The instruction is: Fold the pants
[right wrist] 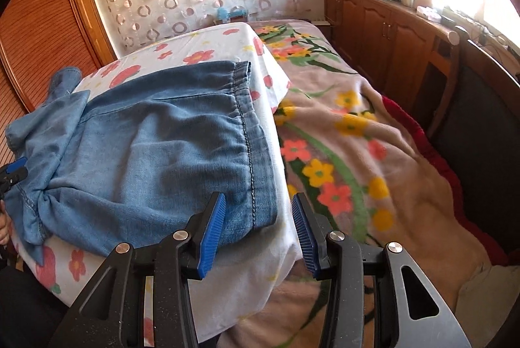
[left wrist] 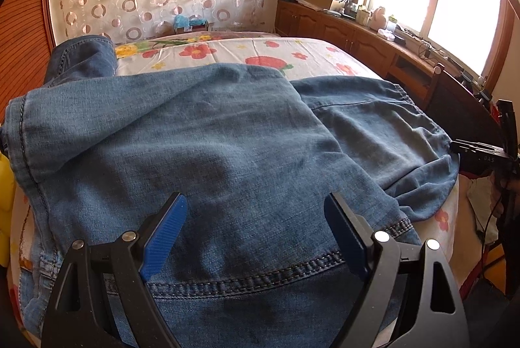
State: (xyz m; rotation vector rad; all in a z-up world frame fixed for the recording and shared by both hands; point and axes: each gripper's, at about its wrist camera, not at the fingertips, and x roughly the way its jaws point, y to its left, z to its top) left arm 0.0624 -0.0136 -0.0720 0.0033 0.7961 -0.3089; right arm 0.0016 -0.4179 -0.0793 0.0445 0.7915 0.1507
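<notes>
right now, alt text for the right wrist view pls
Blue denim pants lie partly folded on a white flowered sheet, and the right gripper hangs open over their near corner, blue pads clear of the cloth. Beside them spreads a floral blanket; wooden cabinets stand under a bright window.

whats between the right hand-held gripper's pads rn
In the right wrist view, only the white flowered sheet shows between the open right hand-held gripper; the jeans' hem corner sits beside its left pad.

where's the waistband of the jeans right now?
In the right wrist view the waistband lies at the right edge of the jeans, along the edge of the white floral sheet, just ahead of the open right gripper.
</notes>
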